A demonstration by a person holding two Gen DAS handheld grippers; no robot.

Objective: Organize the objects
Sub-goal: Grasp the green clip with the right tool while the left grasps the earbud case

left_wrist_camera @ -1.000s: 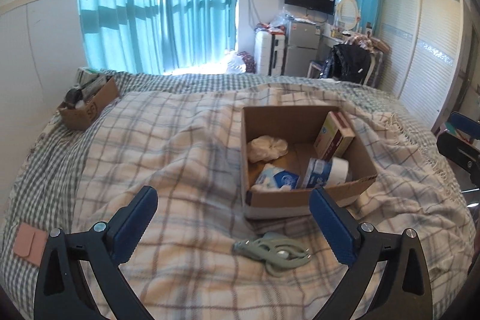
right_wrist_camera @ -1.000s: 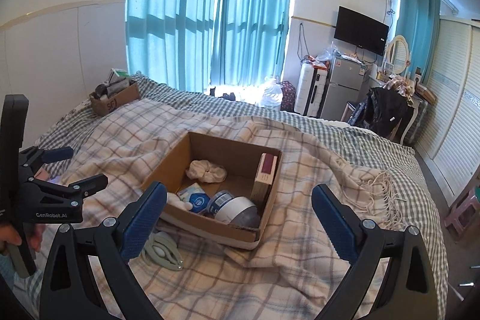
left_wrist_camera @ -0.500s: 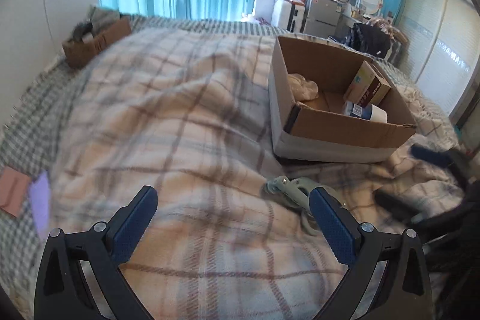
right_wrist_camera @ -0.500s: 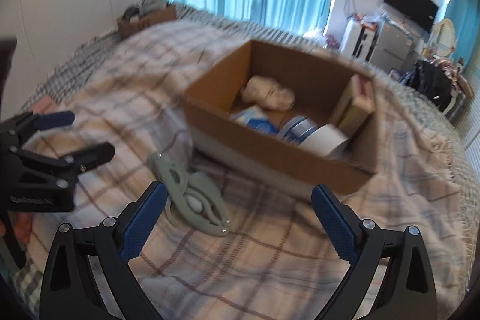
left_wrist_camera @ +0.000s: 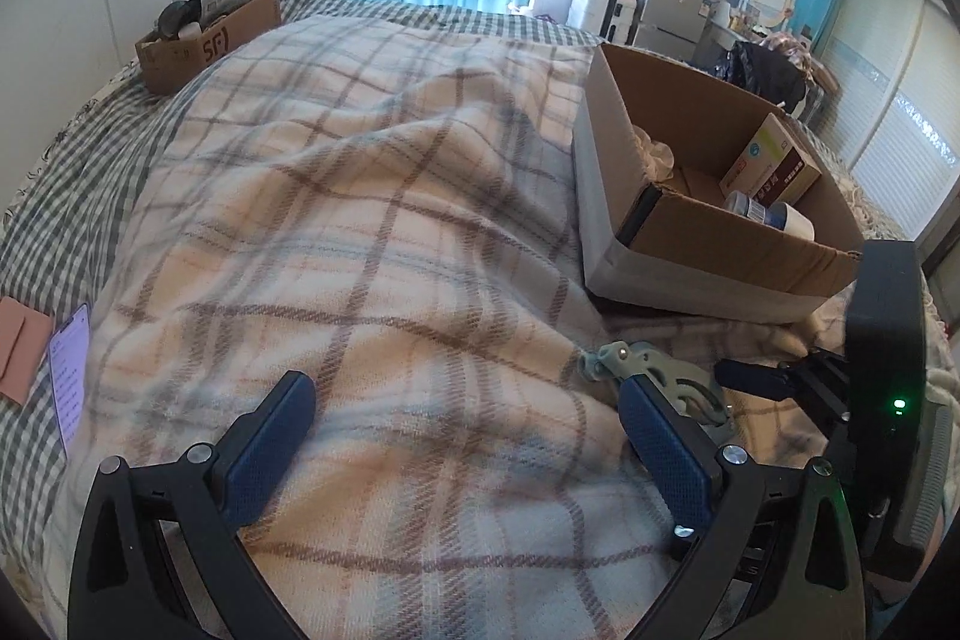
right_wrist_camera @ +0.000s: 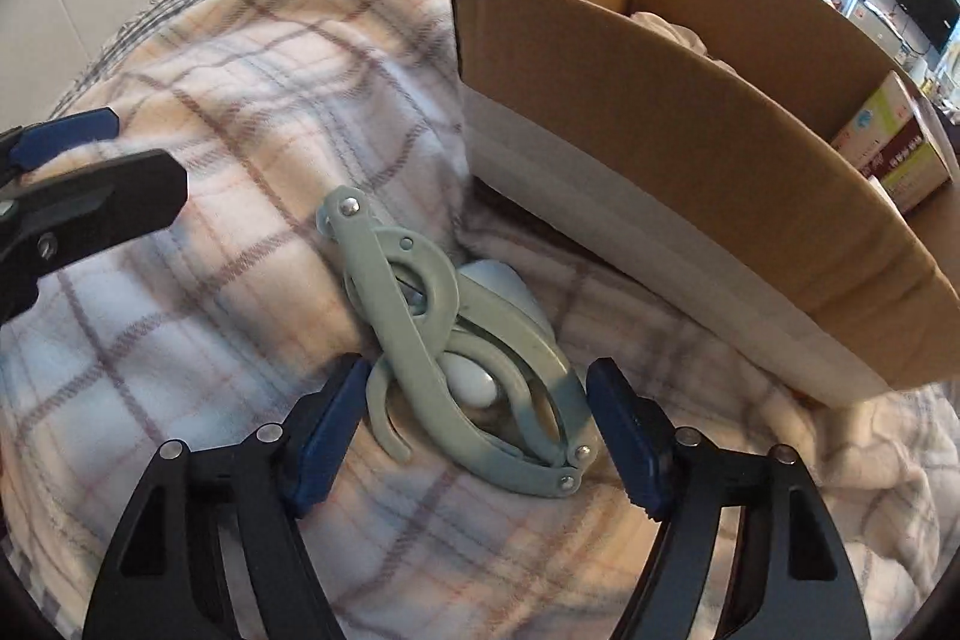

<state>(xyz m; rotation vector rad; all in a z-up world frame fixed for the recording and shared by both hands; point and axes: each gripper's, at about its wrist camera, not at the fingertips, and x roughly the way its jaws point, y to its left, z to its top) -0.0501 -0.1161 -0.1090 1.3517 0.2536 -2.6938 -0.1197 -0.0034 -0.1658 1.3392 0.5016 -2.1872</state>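
The right tongs (right_wrist_camera: 480, 403) point steeply down at the bed, their blue pads straddling a pale green folding hanger (right_wrist_camera: 462, 340) that lies on the plaid blanket (right_wrist_camera: 240, 100). Their jaws have just been closing, with the hanger between them. The left pad stands at the hanger's curved hook, and the right pad (right_wrist_camera: 624, 436) sits just beside the riveted end. From this angle it is hard to tell whether either pad presses the plastic yet, though a thin gap seems to remain on both sides.

The hanger lies folded flat, with a white oval piece showing through its middle, just in front of the near wall of an open cardboard box (right_wrist_camera: 660, 100). Inside the box, a red and white carton (right_wrist_camera: 894, 148) leans against the far end, and a bit of white cloth (right_wrist_camera: 666, 25) shows over the rim.

The left tongs (left_wrist_camera: 468, 436) are spread wide and hold nothing, hovering over bare blanket to the left of the hanger. In the left wrist view, a phone (left_wrist_camera: 69, 376) with a lit screen lies at the bed's left edge. A second, smaller cardboard box (left_wrist_camera: 204, 34) sits at the far corner by the wall.
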